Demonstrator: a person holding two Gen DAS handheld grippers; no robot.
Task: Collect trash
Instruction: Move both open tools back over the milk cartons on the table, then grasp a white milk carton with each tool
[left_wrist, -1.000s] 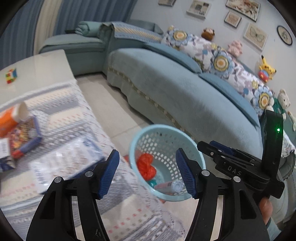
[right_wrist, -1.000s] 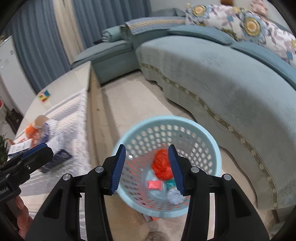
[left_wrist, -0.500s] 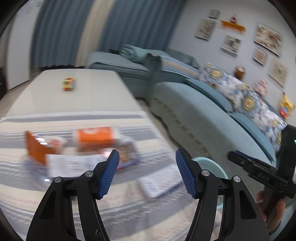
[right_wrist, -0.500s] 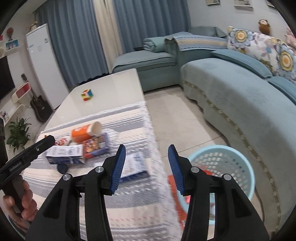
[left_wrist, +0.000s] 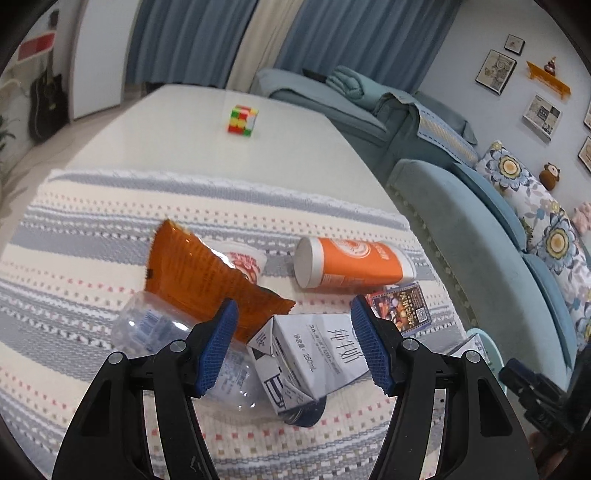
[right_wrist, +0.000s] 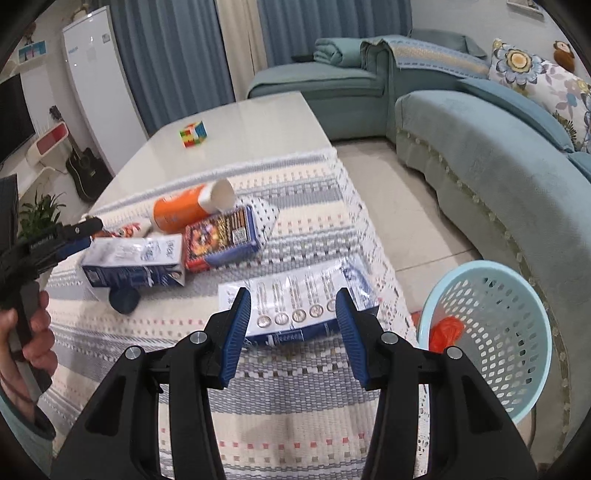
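Trash lies on the striped cloth of the table. My left gripper is open, its pads either side of a white milk carton that lies over a clear plastic bottle and beside an orange snack bag. An orange cup lies on its side behind. My right gripper is open just above a flat white-and-blue plastic packet. The light blue basket stands on the floor to the right, holding an orange wrapper.
A colourful snack box lies by the orange cup. A puzzle cube sits on the bare far tabletop. A blue sofa runs along the right, past a strip of floor. The left gripper shows at the left.
Both grippers swung from above the basket back to the table. The left one now brackets the milk carton; the right one now hovers over the flat packet. Both stayed open.
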